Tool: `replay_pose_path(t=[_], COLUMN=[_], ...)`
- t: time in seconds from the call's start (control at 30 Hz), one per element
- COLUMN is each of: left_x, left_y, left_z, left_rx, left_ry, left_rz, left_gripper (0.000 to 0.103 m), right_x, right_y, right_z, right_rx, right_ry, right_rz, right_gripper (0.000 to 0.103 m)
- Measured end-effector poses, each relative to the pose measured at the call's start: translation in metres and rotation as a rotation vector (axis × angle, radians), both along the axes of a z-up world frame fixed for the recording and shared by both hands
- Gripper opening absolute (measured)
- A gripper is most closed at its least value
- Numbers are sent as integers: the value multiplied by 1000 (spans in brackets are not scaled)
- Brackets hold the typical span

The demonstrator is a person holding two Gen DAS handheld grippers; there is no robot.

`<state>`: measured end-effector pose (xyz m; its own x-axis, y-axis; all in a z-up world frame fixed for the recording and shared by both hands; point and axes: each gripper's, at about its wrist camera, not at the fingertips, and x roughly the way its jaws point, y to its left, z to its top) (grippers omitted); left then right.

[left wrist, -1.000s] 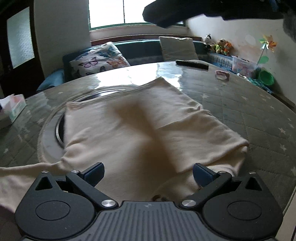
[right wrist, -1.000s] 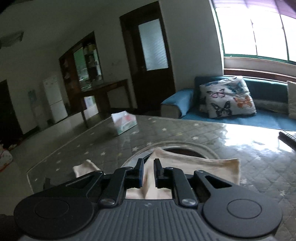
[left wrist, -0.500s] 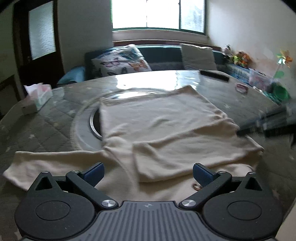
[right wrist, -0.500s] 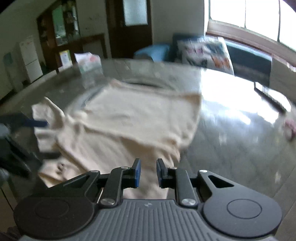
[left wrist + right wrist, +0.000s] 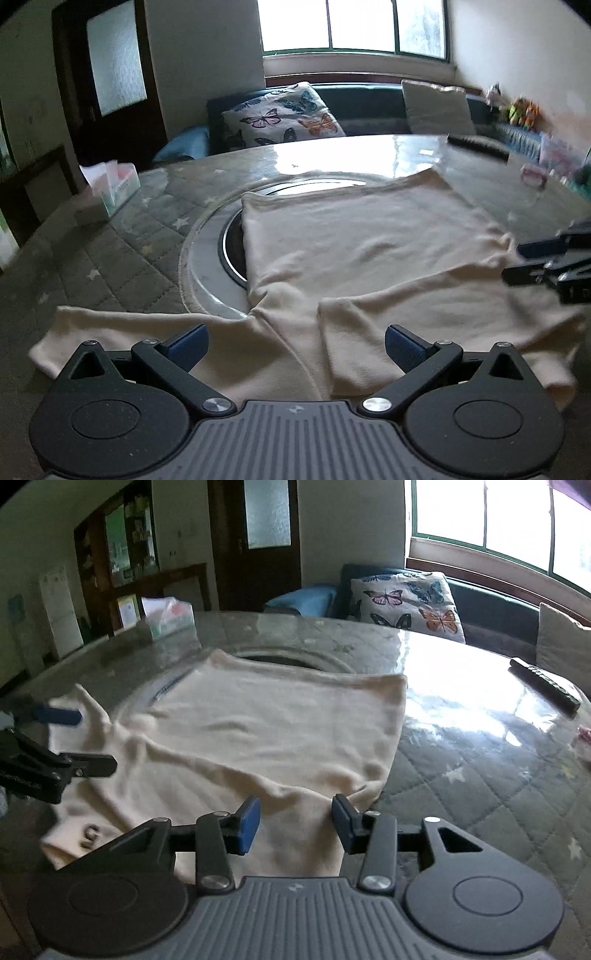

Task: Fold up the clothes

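Now, one view at a time.

Left wrist view
- Left gripper [image 5: 295, 345]: its two blue fingers stand wide apart. They hold nothing. They hang just above the near edge of the shirt.
- Shirt [image 5: 354, 251]: cream and soft, lying flat on the round table [image 5: 110, 258]. One sleeve [image 5: 122, 332] sticks out to the left. The other sleeve [image 5: 424, 317] is folded over onto the body.
- Metal ring [image 5: 229, 254]: set in the middle of the table, partly under the shirt.
- Right gripper [image 5: 546, 258]: seen at the right edge, blurry, near the shirt's side.
- Tissue box [image 5: 110, 188]: on the table, far left, well apart from the shirt.
- Butterfly pillow [image 5: 284, 114]: on the sofa behind the table.

Right wrist view
- Right gripper [image 5: 295, 821]: fingers partly open, with a gap between them. Nothing is in the gap. The shirt [image 5: 266, 731] lies just below and ahead.
- Left gripper [image 5: 70, 738]: at the left edge, fingers apart, over the sleeve side of the shirt.
- Remote [image 5: 543, 681]: dark, long, on the far right of the table [image 5: 480, 775].
- Tissue box [image 5: 168, 618]: on the far left side.
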<state>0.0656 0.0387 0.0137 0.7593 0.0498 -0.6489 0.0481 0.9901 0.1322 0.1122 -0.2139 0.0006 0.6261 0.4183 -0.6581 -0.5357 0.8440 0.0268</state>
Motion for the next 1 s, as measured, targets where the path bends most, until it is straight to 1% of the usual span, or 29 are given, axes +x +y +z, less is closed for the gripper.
replay_pose_path(t=[0.07,0.13,0.2,0.27,0.3,0.33,0.4,0.5,0.63,0.73,0.83,1.0], left_x=[0,-1,-3,-5,-6,-8,-9,-12,-16,-21,-26,-27], left_y=[3,7,13,19,23,28,39,59,89,112,135,166], left_z=[-5,-6,-5,-3,-2,0,2,4,2,3,5,8], left_rx=[0,-10,-11,-20,-29,-37,-52,-83,-131,-152,-147,-148], left_ry=[16,21,22,24,24,23,19,22,29,22,2,-32], left_rz=[3,7,19,28,33,40,58,80,115,161,218,301], left_gripper=[103,103,103,103,103,103,103,103,103,103,103,103], right_x=[-3,-8,-12,-13,-13,-13,-12,-13,-15,-14,-15,-17], right_y=[4,8,13,19,22,25,31,35,40,40,40,40], right_z=[-1,4,8,6,5,1,-4,-6,-10,-15,-17,-21], right_rx=[-27,-35,-33,-27,-26,-30,-37,-33,-34,-17,-4,10], right_ry=[-22,-37,-46,-38,-30,-21,-5,-4,-9,-1,-8,-28], right_rz=[11,31,52,74,82,88,99,104,120,117,123,121], right_gripper=[44,48,52,52,56,62,69,83,93,99,103,103])
